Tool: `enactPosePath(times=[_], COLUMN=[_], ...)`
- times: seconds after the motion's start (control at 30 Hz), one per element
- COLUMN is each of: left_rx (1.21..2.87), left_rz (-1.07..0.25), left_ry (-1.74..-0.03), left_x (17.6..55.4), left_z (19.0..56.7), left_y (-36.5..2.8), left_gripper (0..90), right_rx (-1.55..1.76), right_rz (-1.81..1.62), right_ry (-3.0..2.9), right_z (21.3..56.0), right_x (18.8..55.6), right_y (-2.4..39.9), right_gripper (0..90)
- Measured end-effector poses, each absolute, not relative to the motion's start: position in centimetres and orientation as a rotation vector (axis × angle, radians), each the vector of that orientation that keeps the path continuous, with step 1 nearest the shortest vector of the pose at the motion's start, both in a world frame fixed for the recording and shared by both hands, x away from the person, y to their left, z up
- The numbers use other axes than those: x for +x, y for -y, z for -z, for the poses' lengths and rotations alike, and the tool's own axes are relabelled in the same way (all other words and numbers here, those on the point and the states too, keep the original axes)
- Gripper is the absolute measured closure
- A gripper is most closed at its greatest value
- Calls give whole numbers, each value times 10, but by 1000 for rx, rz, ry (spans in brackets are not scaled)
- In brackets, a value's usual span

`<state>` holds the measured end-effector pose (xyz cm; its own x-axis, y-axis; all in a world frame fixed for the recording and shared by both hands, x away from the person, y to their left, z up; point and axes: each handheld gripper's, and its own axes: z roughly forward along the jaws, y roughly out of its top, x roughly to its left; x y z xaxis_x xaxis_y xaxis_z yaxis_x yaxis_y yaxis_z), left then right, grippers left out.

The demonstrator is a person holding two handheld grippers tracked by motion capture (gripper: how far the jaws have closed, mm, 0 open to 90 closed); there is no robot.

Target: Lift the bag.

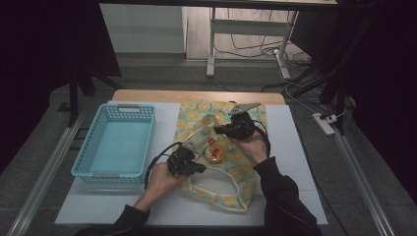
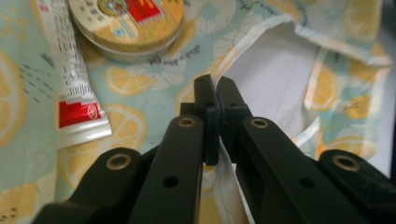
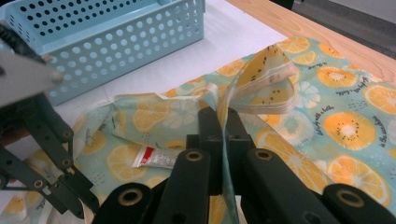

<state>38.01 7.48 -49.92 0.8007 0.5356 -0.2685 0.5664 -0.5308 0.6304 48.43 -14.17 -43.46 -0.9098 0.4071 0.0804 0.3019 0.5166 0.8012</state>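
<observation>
The lemon-print cloth lies spread on the desk, and both claws already grip it. The left claw is pinched tight on a white-lined hem, with the toothpaste tube and the round tin resting on the cloth just ahead of it and to its left. The right claw is clamped on another hem, which stands up between its jaws and curls over in a loop just beyond the tips; the tube lies below and to its left, and the blue basket sits well beyond.

The cloth looks thin, light and limp: it will sag and fold wherever it is unsupported, so the stitched hem is the sensible hold, being thicker and less likely to slip. The tin looks rigid and smooth and may slide or roll toward the lowest fold if one side rises faster.
</observation>
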Motion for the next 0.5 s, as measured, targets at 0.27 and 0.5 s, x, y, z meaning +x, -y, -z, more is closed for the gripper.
enactPosePath(times=[0.27, 0.5], left_rx=[2186, 2153], left_rz=[61, 70], left_ry=[-805, -791], left_x=[383, 388], left_z=[480, 462], left_y=[-84, -91], left_gripper=[895, 895], right_rx=[599, 591], right_rz=[-1363, -1375], right_ry=[-2634, -2639], right_z=[429, 425], right_x=[480, 476], right_y=[138, 136], right_gripper=[900, 900])
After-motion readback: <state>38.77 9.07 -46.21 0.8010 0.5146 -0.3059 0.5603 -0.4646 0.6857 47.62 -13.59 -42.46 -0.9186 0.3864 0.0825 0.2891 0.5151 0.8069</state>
